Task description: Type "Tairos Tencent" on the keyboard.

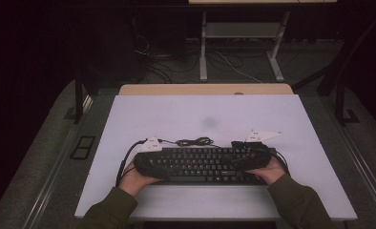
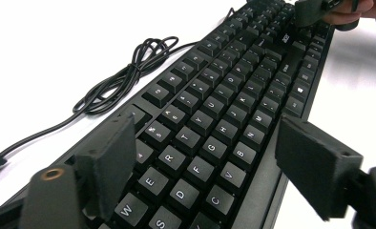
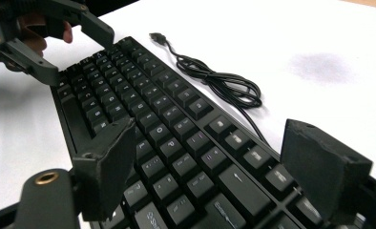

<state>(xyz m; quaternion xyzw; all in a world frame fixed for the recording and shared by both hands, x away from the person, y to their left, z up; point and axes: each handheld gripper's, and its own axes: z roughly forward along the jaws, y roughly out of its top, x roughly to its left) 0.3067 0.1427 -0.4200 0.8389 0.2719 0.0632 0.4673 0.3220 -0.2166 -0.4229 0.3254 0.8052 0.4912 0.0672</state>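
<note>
A black keyboard (image 1: 203, 164) lies across the near part of the white tabletop (image 1: 200, 114), keys up. My left gripper (image 1: 145, 161) is at its left end. In the left gripper view the keyboard (image 2: 224, 109) runs between the jaws of the left gripper (image 2: 205, 126), which stand wide apart and clear of its edges. At the right end, my right gripper (image 1: 255, 160) straddles the keyboard (image 3: 167, 124) the same way, and the right gripper (image 3: 210, 128) has its jaws wide with nothing pinched. The keyboard's black cable (image 1: 193, 141) lies coiled just behind it.
The cable's loops (image 2: 124, 81) and its USB plug (image 3: 157, 37) rest loose on the table behind the keyboard. A faint grey smudge (image 1: 209, 122) marks the middle of the table. A wooden desk edge (image 1: 205, 89) borders the far side, with white desk legs (image 1: 203, 47) on the floor beyond.
</note>
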